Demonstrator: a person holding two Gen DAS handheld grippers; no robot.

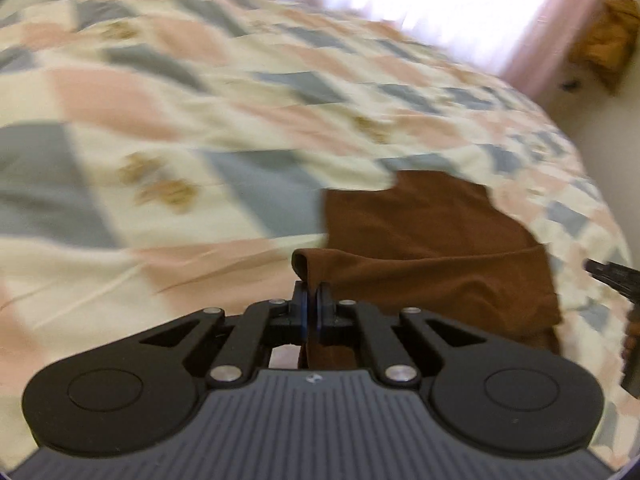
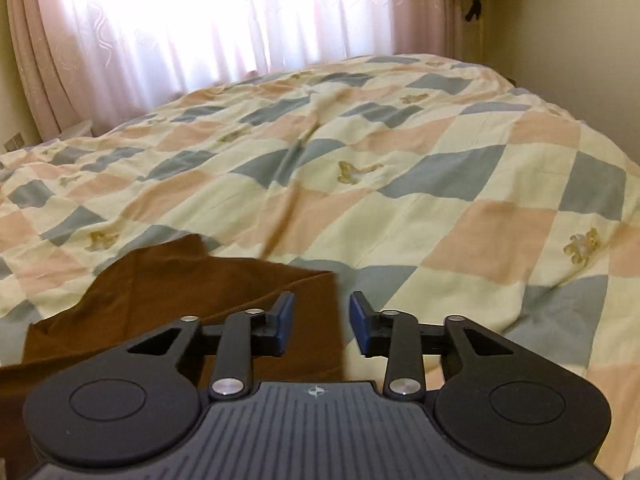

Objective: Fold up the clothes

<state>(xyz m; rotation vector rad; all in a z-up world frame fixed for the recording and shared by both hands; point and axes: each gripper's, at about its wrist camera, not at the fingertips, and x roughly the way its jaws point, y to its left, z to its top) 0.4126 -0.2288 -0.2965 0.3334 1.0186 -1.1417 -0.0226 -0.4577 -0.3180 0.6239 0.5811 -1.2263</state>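
A brown garment point(image 1: 432, 240) lies on the checked bedspread point(image 1: 160, 120), partly folded over itself. My left gripper point(image 1: 312, 300) is shut on a folded edge of the brown garment, lifting it slightly; the cloth runs down between the fingers. In the right wrist view the same brown garment point(image 2: 208, 292) lies at lower left. My right gripper point(image 2: 322, 320) is open above the garment's right edge, nothing between its blue pads point(image 2: 285, 316). The tip of the right gripper point(image 1: 612, 276) shows at the right edge of the left wrist view.
The checked bedspread point(image 2: 440, 184) covers the whole bed. Pink curtains point(image 2: 200, 20) hang over a bright window behind it. A cream wall point(image 2: 568, 32) stands at the far right, with yellow-brown fabric point(image 1: 608, 40) hanging near the corner.
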